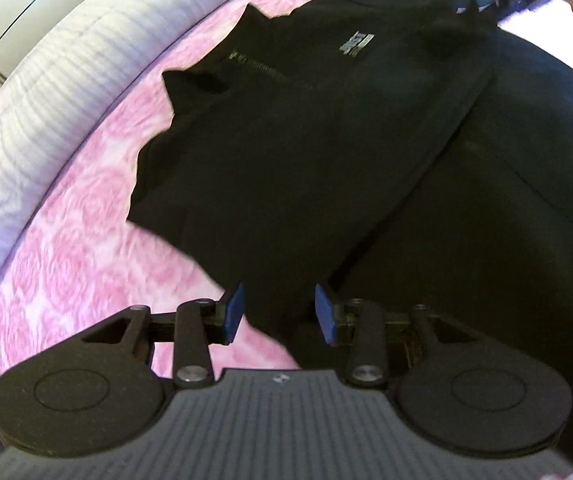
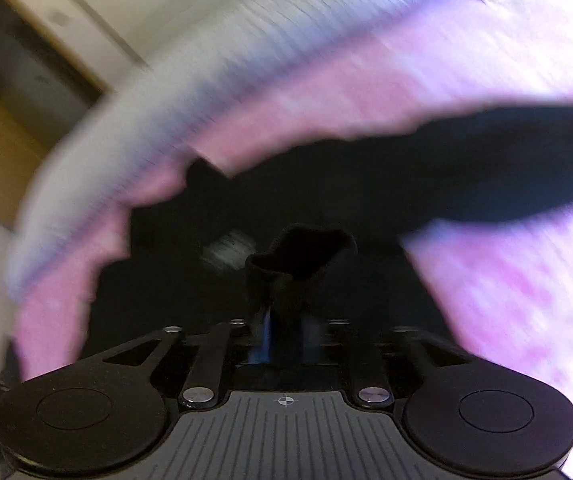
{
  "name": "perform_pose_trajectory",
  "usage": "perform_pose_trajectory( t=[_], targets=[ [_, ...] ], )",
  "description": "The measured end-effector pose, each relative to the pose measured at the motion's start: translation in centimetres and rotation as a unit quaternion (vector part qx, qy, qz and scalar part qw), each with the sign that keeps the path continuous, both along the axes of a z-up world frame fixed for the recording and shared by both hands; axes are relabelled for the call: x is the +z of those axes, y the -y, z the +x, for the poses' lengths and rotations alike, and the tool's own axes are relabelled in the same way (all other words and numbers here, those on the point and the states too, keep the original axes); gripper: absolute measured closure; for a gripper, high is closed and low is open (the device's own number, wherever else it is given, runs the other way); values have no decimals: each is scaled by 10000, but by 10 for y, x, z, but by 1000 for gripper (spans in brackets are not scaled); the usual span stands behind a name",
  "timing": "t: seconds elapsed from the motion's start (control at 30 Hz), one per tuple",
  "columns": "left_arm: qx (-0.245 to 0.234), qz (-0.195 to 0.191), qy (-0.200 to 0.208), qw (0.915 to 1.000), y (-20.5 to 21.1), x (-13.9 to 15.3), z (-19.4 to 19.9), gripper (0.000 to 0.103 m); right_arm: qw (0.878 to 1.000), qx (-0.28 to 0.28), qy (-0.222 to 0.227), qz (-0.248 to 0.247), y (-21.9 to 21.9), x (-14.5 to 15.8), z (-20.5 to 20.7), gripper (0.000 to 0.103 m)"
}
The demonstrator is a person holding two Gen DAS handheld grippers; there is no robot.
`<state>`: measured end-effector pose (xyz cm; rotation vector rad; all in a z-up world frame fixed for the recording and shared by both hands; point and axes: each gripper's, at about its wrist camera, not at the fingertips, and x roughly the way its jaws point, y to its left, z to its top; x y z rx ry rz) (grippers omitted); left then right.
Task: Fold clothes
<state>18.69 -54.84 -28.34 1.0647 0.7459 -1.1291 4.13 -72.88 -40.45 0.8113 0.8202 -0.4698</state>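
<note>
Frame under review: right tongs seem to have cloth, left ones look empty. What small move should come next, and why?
Probably carry the right tongs onward across the black jacket, laying the pinched cuff over the chest. They are shut on that fabric and the view is motion-blurred. The left tongs are open at the lower edge, on the pink bedspread, holding nothing.

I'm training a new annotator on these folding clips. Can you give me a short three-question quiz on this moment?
1. True or false: the left hand-held gripper is open.
2. What does the right hand-held gripper pinch? A) the pink floral bedspread B) a bunch of the black jacket C) nothing
3. Fill in: the jacket's small pale logo sits near its ____.

Key: 1 true; 2 B; 3 zipper.
</note>
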Motion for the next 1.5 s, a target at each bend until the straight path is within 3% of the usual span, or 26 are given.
perform_pose_trajectory(
  t=[0.17, 0.3, 0.4, 0.57, 0.77, 0.97, 1.13, 1.23, 1.37, 1.5],
  targets=[
    [-249, 18, -28, 9997, 16, -1, -5, 68, 9956, -918, 92, -170, -1, 6, -32, 56],
    [-334, 115, -44, 9994, 25, -14, -1, 68, 9967, -388, 475, -538, -18, 22, -24, 56],
    [-209, 316, -111, 9992, 29, -30, 7, 68, 9980, -261, 293, -499, -15, 17, -18, 56],
    [407, 764, -439, 9953, 14, -69, 35, 68, 9991, -49, -12, -432, -8, 9, -9, 56],
    [426, 645, -589, 9953, 0, -70, 46, 67, 9985, 205, -377, -352, 0, -1, 2, 56],
    [324, 315, -612, 9971, 0, -47, 48, 67, 9960, -719, -379, -366, 29, 28, -66, 53],
    [421, 184, -608, 9971, 11, -27, 40, 66, 9868, -1531, -363, -380, 55, 55, -127, 51],
    [462, 170, -527, 9974, 18, -19, 32, 65, 9808, -1872, -315, -453, 93, 59, -160, 48],
    [611, 239, -301, 9974, 27, -12, 12, 65, 9704, -2373, -52, -443, 162, 54, -209, 44],
    [877, 426, -374, 9945, 30, -18, -19, 64, 9608, -2769, 73, -100, 238, 22, -244, 43]
  ],
)
